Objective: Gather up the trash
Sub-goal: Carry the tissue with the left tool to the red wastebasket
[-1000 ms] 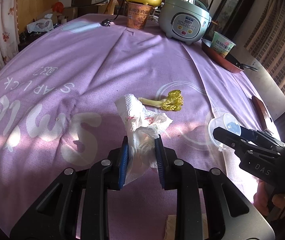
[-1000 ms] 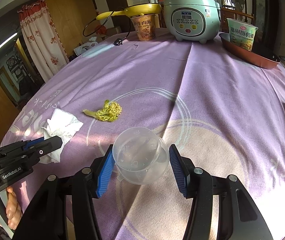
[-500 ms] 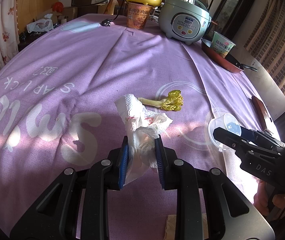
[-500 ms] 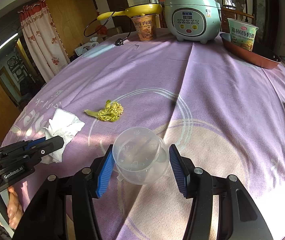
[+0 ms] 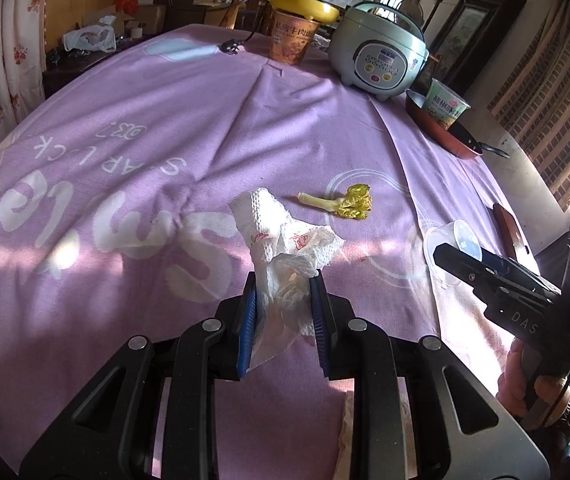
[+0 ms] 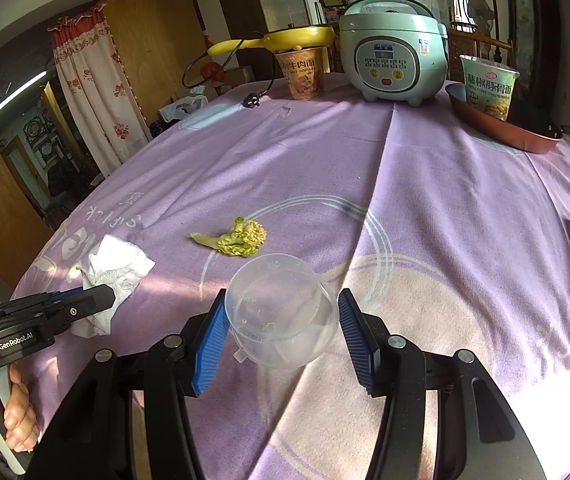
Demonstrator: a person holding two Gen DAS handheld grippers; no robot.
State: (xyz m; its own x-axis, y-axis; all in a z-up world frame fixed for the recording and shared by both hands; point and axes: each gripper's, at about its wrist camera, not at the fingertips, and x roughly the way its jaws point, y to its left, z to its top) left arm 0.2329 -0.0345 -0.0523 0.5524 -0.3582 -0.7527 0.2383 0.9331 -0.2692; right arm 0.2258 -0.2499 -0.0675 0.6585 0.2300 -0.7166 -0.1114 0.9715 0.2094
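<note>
Step in hand, as I read it: get the crumpled white paper napkin with red print (image 5: 285, 256) clear of the table (image 5: 125, 120) and into a container, likely the clear round plastic cup (image 6: 281, 312).

Doing it well:
- Lift straight up before travelling; the loose tail of the napkin hangs below the jaws and could drag on the purple printed tablecloth (image 6: 425, 200).
- Keep the squeeze constant. Paper is soft, so it slips if the grip relaxes.
- Keep the cup mouth tilted toward the napkin and steady; thin plastic will deform if squeezed harder.
- Bring the napkin over the rim, then release.

Left gripper (image 5: 283, 300): jaws narrowed, blue pads pinching the napkin's bunched middle; most of the paper sticks out past the fingertips, over the near edge of the table.

Right gripper (image 6: 283, 332): about half open, pads against both sides of the cup, cup held tipped with mouth facing away, near the table's near edge.

Still lying mid-table: wilted yellow-green leafy vegetable scrap (image 5: 345, 204), just beyond both grippers, untouched.
</note>
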